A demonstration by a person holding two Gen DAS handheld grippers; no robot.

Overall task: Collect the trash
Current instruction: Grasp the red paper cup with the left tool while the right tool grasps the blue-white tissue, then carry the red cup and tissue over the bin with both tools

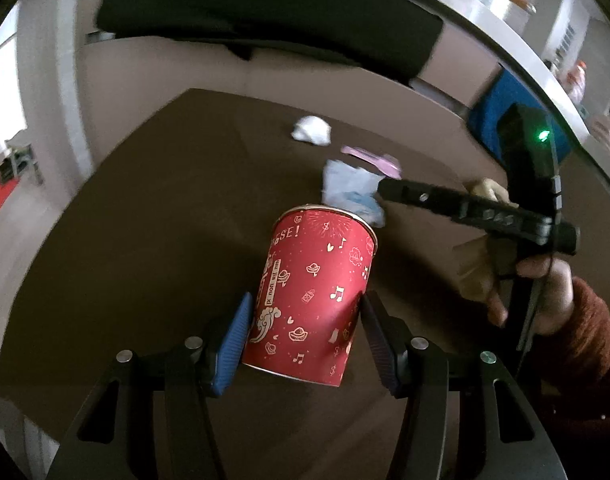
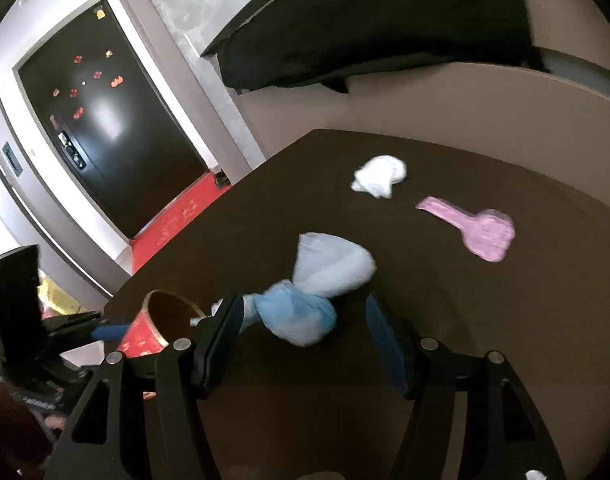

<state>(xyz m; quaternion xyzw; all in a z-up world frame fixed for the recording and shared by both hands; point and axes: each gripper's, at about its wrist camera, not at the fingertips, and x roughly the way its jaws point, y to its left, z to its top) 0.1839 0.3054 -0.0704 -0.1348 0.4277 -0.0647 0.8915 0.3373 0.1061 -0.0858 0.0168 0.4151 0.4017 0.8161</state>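
Left claw (image 1: 303, 336): clamped on a red paper cup (image 1: 313, 300) with gold print, both blue pads against the cup's lower sides; cup leaning a little, open mouth facing away over the dark brown bench (image 1: 145, 220).

Right claw (image 2: 301, 336): jaws standing apart, nothing pressed between them. A knotted pale blue plastic bag (image 2: 317, 284) lay on the bench between and just ahead of the two fingers, close beside the left one; whether that finger touched it could not be told. In the left wrist view the right claw appeared from the side, held in a hand (image 1: 537, 292) with a rust-coloured sleeve (image 1: 593, 340), its tips at the blue bag just beyond the cup's rim.

Other items on the bench:
- crumpled white tissue (image 2: 381, 176), farther off, apart from the bag;
- flat pink wrapper (image 2: 473, 228), to the right of the tissue, apart from both;
- small white scrap (image 2: 535, 475) at the lower edge of the right wrist view, partly cut off.

Surroundings: black cushion (image 2: 385, 20) on a beige sofa beyond the bench; dark door (image 2: 101, 120) with small red stickers; red mat (image 2: 177, 216) at its foot.
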